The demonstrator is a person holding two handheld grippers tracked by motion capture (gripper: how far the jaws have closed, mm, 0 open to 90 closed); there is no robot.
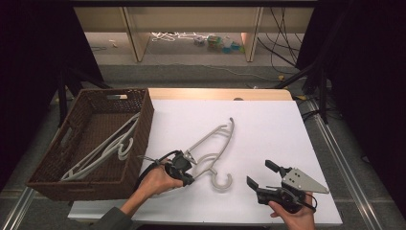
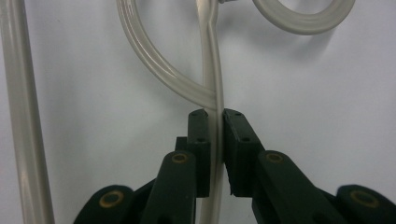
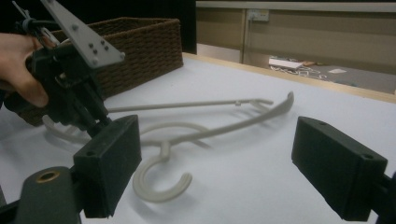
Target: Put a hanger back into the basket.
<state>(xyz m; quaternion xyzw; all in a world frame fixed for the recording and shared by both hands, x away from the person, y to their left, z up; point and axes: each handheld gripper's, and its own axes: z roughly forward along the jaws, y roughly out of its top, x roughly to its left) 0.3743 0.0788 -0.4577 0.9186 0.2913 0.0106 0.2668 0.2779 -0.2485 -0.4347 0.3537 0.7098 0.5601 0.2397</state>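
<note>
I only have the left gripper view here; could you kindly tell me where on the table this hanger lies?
Observer: The hanger lies on the white table, just right of a brown wicker basket.
Operator: Thank you. Is anything in that basket?
Observer: Yes, pale hangers in the basket lean against its right wall.
Operator: And what is my other gripper doing?
Observer: The right gripper is held off to the right of the hanger's hook with its jaws wide apart, holding nothing.
Operator: Is my left gripper clamped near the hook?
Observer: It grips a bar at the hanger's left end, a little way from the hook.
</note>
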